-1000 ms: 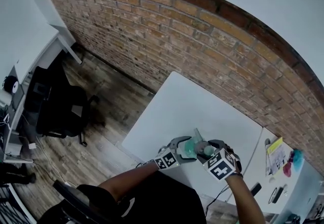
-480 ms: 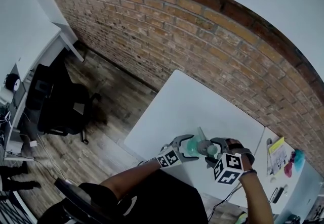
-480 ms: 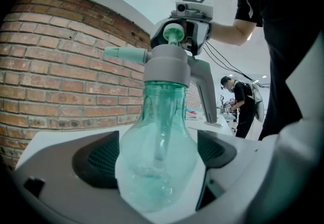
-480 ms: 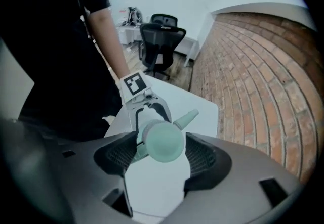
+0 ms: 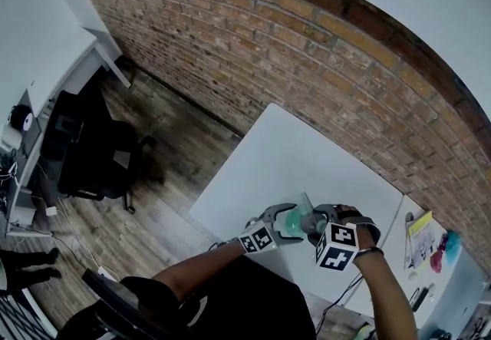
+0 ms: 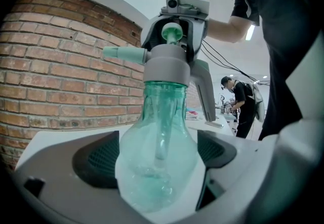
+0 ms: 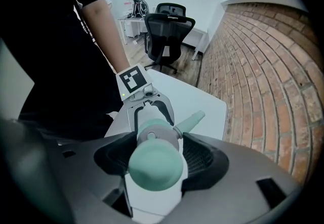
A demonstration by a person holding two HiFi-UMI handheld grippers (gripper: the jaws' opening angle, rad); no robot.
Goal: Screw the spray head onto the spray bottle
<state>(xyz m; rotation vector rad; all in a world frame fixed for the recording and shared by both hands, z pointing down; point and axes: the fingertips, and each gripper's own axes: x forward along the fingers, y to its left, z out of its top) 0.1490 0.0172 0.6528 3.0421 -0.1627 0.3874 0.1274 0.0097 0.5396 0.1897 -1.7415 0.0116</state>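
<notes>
A clear green spray bottle (image 6: 156, 152) lies between the jaws of my left gripper (image 6: 154, 160), which is shut on its round body. The grey and mint spray head (image 6: 164, 61) sits on the bottle's neck, nozzle pointing left. My right gripper (image 7: 159, 160) is shut on that spray head (image 7: 156, 154), whose mint pump knob faces the camera. In the head view both grippers meet over the near edge of the white table (image 5: 307, 158): the left gripper (image 5: 278, 222) holds the bottle (image 5: 292, 218) and the right gripper (image 5: 326, 225) is at the head.
A brick wall (image 5: 307, 62) runs behind the table. A black office chair (image 5: 92, 158) stands on the wood floor at the left. Small items lie on a second white table (image 5: 418, 235) at the right. A person stands far off in the left gripper view (image 6: 243, 101).
The right gripper's marker cube has turned and shifted left and slightly up around the spray head. The left gripper and the bottle have stayed nearly still.
</notes>
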